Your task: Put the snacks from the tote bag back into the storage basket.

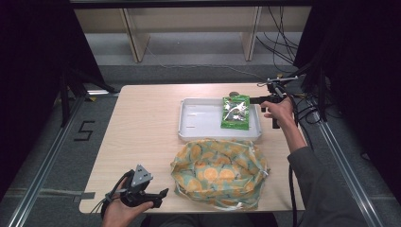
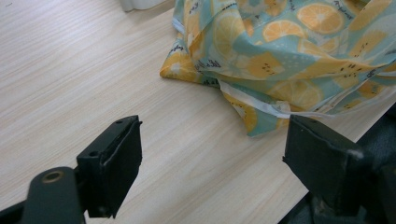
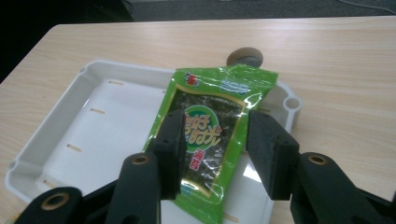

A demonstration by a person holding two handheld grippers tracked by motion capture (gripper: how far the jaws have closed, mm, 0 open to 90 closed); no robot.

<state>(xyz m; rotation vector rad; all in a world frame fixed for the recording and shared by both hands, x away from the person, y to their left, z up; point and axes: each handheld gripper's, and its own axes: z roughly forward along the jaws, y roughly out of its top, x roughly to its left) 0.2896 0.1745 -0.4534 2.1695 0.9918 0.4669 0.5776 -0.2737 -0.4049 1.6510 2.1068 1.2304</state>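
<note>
- Green foil snack packet (image 3: 205,140) lying in the white tray (image 1: 198,120), at its right end, partly propped on the tray's right rim in the right gripper view.
- Sitting between the spread jaws of the right gripper (image 3: 212,154), with gaps visible on both sides, so probably not pinched yet.
- Running its long axis straight away from the right gripper, along the line of the jaws, printed top edge pointing toward a small round brown object (image 3: 244,57) on the table beyond the tray.
- Needing only a squeeze across the short width, judging by that alignment.
- Resting far nearer the right hand (image 1: 279,111) than the left.
- Hovering low at the table's near left corner, left gripper (image 2: 212,158) gaping wide over bare wood (image 2: 70,70), holding nothing.
- Slumping just beside the left gripper's right jaw, orange-print cloth bag (image 1: 220,172), between tray and near edge.
</note>
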